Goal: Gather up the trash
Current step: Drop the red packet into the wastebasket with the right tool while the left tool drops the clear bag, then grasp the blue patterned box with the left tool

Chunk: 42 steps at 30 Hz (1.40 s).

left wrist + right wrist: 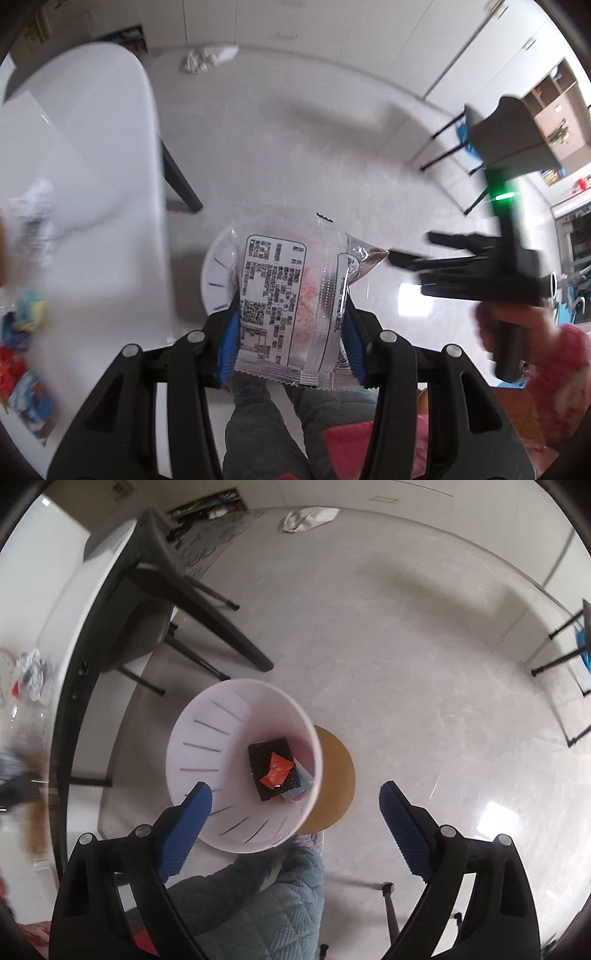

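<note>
Left wrist view shows my left tongs clamped on a clear plastic snack wrapper with black print, hanging right over the white plastic bin on the floor. My right tongs sit at three o'clock, one tip touching the wrapper's corner. Right wrist view has those right tongs spread wide with nothing between them, above the bin, where a crumpled red wrapper lies on a black square piece
</note>
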### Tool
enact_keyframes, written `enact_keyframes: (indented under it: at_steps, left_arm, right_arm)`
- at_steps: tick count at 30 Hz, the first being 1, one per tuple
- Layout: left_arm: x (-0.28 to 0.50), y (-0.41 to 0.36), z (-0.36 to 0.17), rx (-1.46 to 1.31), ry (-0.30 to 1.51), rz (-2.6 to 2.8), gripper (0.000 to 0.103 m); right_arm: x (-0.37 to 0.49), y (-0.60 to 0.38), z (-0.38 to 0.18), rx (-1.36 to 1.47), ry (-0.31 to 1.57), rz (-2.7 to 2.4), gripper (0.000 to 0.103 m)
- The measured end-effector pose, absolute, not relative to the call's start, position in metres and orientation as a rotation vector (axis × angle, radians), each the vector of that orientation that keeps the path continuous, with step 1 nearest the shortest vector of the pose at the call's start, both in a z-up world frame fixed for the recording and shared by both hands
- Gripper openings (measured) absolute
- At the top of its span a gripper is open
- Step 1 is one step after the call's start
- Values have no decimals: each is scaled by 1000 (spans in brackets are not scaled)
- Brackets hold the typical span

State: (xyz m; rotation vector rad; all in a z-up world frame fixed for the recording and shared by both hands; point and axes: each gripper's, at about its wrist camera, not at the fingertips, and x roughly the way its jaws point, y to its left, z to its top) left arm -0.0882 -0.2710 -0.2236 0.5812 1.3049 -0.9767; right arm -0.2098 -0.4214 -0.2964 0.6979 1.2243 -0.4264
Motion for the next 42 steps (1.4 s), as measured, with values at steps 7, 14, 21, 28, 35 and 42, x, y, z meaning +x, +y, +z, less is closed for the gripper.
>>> enact_keyframes:
  at_steps: [7,14,21,28,35,42]
  left_arm:
    - [-90,-297,-288,696,1386,-891,71]
    - [-83,-285,-254,619,1374,-873,79]
    - [-63,-234,-148,524,1177,-817,95]
    - [-37,-146,-80,392,1066,-642,95]
    - [-17,-61,-76,312,1052,-455,95]
    - [-12,-14,-104,396,1060,-483,95]
  right_arm:
    - [-227,-430,-294,735,1202,-458,91]
    - [-223,-422,-280,708,1191,-449,91]
    - [-184,-400,-218,572,1100,-375,93]
    - [-129,-348,-145,406,959,-211,100]
    - [-75,-292,-117,279,928,-5,100]
    - [-46,-251,-117,194,976,111,100]
